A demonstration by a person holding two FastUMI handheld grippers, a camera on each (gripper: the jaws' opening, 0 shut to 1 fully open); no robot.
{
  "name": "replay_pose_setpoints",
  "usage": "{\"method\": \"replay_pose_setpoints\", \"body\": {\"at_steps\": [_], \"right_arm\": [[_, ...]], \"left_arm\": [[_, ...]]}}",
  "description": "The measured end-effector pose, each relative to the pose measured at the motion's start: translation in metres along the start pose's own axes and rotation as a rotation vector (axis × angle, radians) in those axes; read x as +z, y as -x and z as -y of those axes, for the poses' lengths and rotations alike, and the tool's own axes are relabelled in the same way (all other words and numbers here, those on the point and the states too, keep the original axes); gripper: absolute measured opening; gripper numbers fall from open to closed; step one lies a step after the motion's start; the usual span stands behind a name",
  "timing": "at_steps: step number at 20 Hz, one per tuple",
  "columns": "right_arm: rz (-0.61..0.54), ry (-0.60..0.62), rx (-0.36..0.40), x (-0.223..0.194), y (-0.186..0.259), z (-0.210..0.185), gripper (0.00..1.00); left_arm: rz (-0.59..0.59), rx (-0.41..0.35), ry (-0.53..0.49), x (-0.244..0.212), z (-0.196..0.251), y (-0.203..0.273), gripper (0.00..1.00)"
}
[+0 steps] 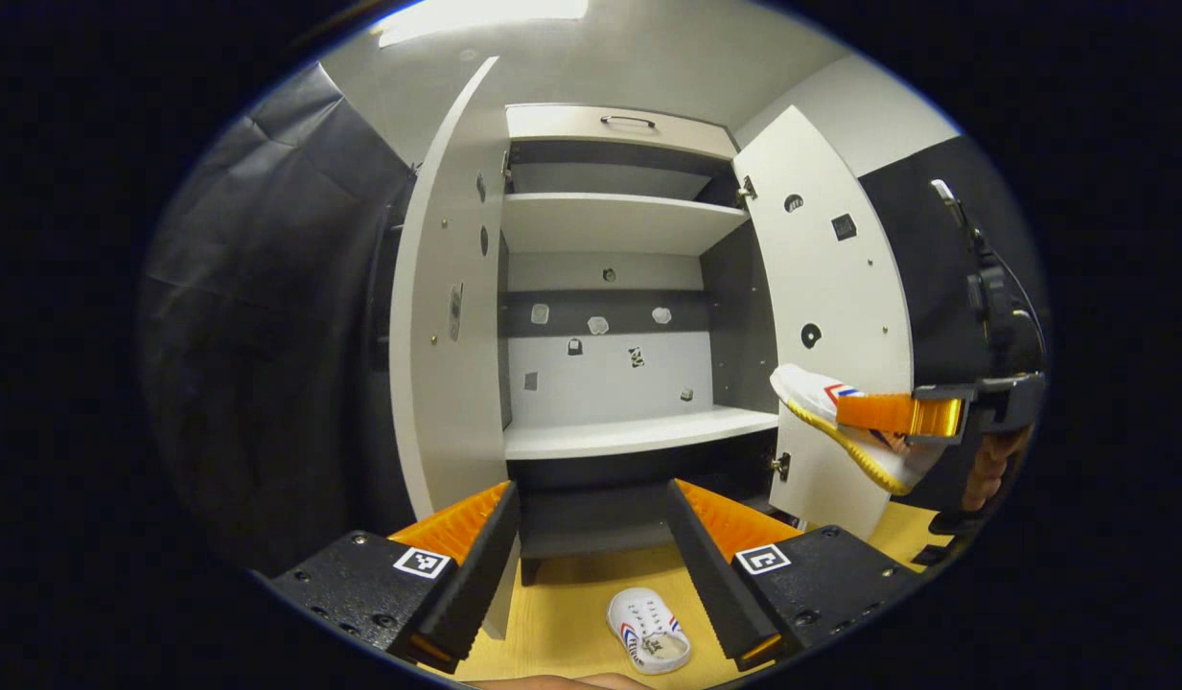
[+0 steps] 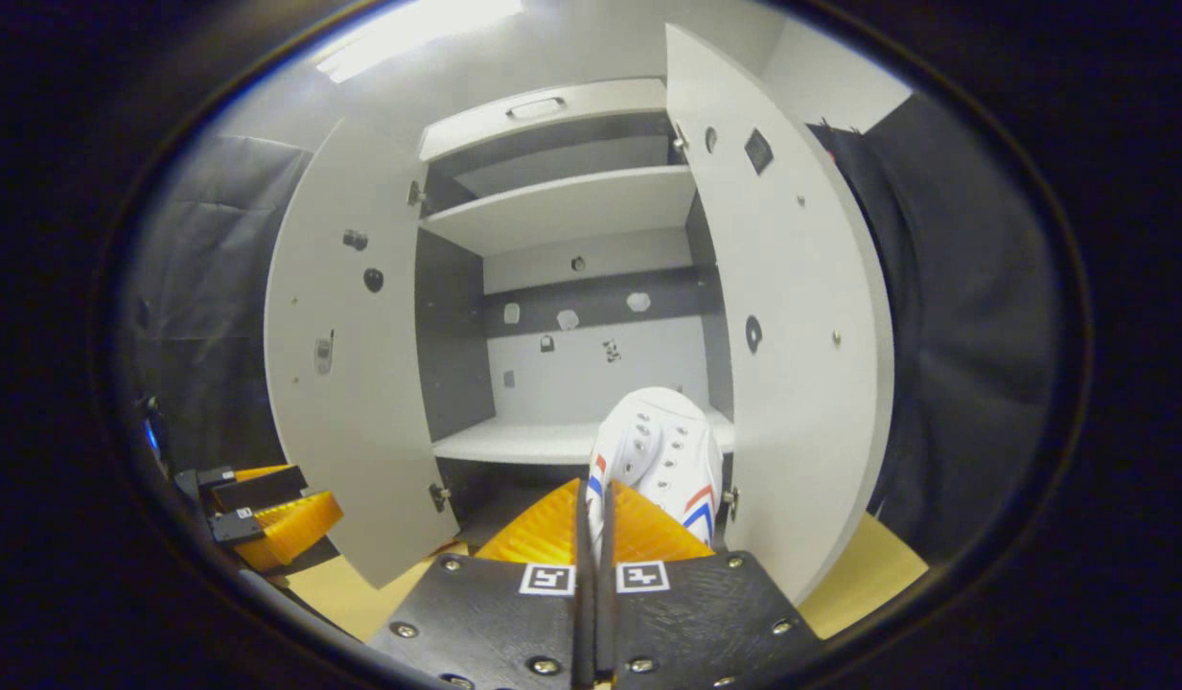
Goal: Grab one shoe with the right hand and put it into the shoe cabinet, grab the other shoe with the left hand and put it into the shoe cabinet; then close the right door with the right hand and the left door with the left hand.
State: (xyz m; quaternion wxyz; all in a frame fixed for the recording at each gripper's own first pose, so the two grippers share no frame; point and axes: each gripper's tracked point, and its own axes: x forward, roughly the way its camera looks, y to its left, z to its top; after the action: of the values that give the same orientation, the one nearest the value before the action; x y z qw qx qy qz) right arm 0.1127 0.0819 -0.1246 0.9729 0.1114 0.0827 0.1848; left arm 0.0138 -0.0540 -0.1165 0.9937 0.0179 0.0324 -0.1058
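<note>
At the bottom of the right gripper view my right gripper (image 2: 593, 537) is pinched narrow on the first sneaker (image 2: 660, 450), both orange fingers pressing its heel edge, toe pointing up toward the middle of the frame. In the left gripper view that same sneaker hangs at the right edge, clear of the floor and in front of the right door (image 1: 830, 307).

My left gripper (image 1: 595, 522) stands wide and holds nothing; between its fingers, low in the frame, the second sneaker (image 1: 648, 630) lies on the yellow floor (image 1: 562, 613), laces up.

Farther off, the shoe cabinet (image 1: 610, 287) fills the centre, both doors swung open, left door (image 1: 447, 316) at centre-left. The lower shelf (image 1: 638, 431) is bare.

I judge the task barely begun: one shoe grasped and lifted, not yet placed; the other untouched; both doors left to close.
</note>
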Motion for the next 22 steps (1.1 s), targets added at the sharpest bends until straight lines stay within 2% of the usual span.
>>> {"method": "replay_pose_setpoints", "body": {"at_steps": [1,2,6,10,12,14,15,16,22], "right_arm": [[0.010,0.015,-0.008,0.016,-0.004,0.001,0.05],[0.018,0.031,-0.012,0.031,-0.009,0.000,0.01],[0.033,0.078,0.006,0.077,-0.042,-0.012,0.01],[0.028,0.108,-0.030,0.095,-0.093,-0.010,0.01],[0.017,0.130,-0.029,0.094,-0.125,-0.013,0.01],[-0.025,0.128,-0.032,0.080,-0.161,-0.011,0.01],[-0.050,0.127,-0.032,0.072,-0.180,-0.010,0.01],[-0.071,0.129,-0.029,0.063,-0.198,-0.008,0.01],[-0.165,0.119,-0.023,0.016,-0.282,0.005,0.01]], "left_arm": [[0.002,-0.013,0.009,0.003,0.004,-0.006,0.92],[0.004,-0.031,0.020,0.008,0.008,-0.012,0.92],[0.038,-0.062,0.095,0.021,0.007,-0.039,0.93],[0.044,-0.048,0.126,0.022,0.000,-0.061,0.90],[0.032,-0.052,0.125,0.017,-0.002,-0.069,0.90],[0.013,-0.102,0.128,0.012,0.008,-0.074,0.93],[0.004,-0.127,0.118,0.008,0.012,-0.077,0.89],[0.010,-0.133,0.112,0.010,0.012,-0.080,0.93],[0.009,-0.060,0.115,0.006,-0.012,-0.097,0.92]]}}
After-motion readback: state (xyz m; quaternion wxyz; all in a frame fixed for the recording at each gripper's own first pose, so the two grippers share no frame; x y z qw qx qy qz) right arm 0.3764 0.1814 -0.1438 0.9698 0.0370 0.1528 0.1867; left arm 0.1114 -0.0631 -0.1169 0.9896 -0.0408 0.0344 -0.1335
